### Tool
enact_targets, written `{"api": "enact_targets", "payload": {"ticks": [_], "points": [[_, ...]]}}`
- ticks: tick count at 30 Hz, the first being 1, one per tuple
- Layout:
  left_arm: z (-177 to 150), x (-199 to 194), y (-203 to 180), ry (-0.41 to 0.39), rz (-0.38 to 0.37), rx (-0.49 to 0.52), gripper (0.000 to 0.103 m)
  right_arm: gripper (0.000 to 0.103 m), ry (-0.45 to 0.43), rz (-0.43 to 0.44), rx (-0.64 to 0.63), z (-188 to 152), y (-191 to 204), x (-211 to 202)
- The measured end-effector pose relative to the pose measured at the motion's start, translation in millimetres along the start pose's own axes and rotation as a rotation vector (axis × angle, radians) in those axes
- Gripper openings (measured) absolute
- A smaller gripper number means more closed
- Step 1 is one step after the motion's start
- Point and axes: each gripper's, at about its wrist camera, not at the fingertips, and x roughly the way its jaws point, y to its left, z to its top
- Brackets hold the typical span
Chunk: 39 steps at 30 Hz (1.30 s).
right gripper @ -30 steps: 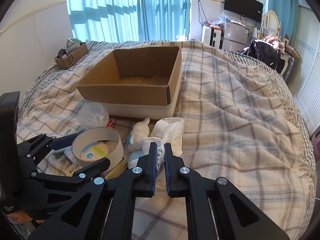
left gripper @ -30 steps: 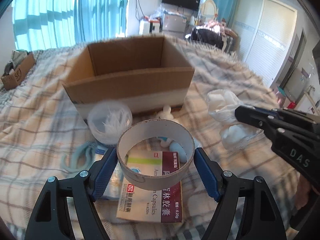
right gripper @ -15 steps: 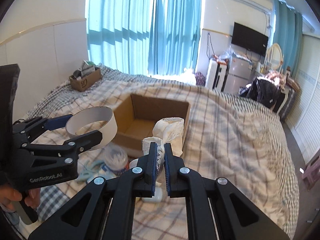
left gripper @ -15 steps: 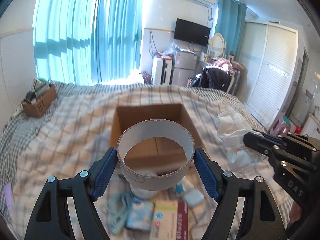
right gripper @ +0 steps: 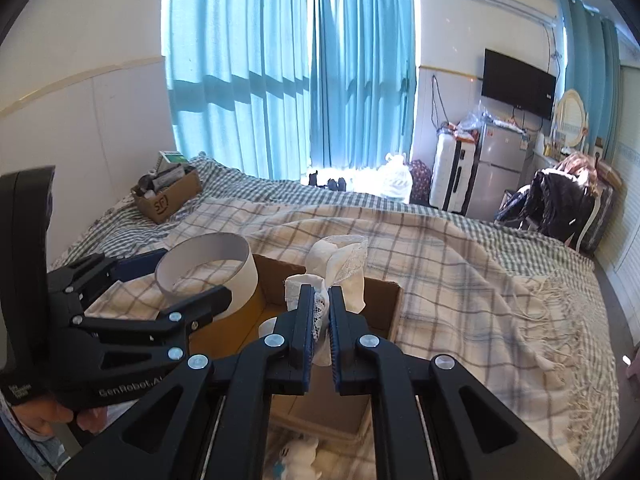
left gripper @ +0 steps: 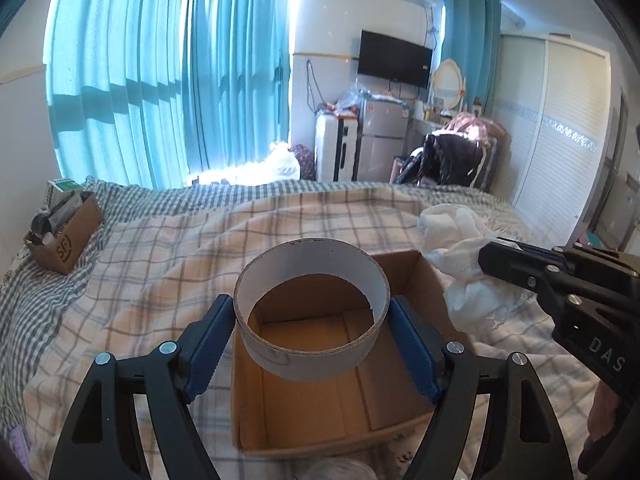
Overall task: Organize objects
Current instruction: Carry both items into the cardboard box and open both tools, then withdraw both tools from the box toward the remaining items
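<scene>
The left gripper (left gripper: 312,344), clenched on the tape ring (left gripper: 312,320), hangs directly above the open cardboard box (left gripper: 320,408), while the right gripper (right gripper: 319,320), gripping white cloth (right gripper: 340,264), hovers over its right edge.

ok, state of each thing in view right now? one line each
left tool: shut on cardboard ring
cardboard ring: held upright above the box, open through
right tool: shut on white lace cloth
white lace cloth: bunched, held over the box
cardboard box: open, nothing visible inside, on the plaid blanket
small SF box: open, filled with items
curtains: closed
</scene>
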Motion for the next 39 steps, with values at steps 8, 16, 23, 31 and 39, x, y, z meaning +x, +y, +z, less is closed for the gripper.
{"api": "enact_targets", "payload": {"ticks": [8, 16, 23, 31, 39], "points": [[-24, 61, 4, 0.058, 0.0, 0.017, 0.08, 0.007, 0.138, -0.016, 0.019, -33, -19, 82], [-30, 65, 6, 0.103, -0.008, 0.002, 0.081, 0.007, 0.156, -0.014, 0.035, -34, -22, 86], [-25, 38, 7, 0.064, 0.002, -0.012, 0.1, 0.063, 0.14, -0.056, 0.115, -30, -33, 64], [-12, -28, 15, 0.02, 0.052, -0.008, 0.1, 0.068, 0.058, -0.113, 0.121, -10, -37, -21], [2, -114, 12, -0.06, 0.087, -0.005, 0.102, 0.07, -0.041, -0.111, 0.108, 11, -24, -125]]}}
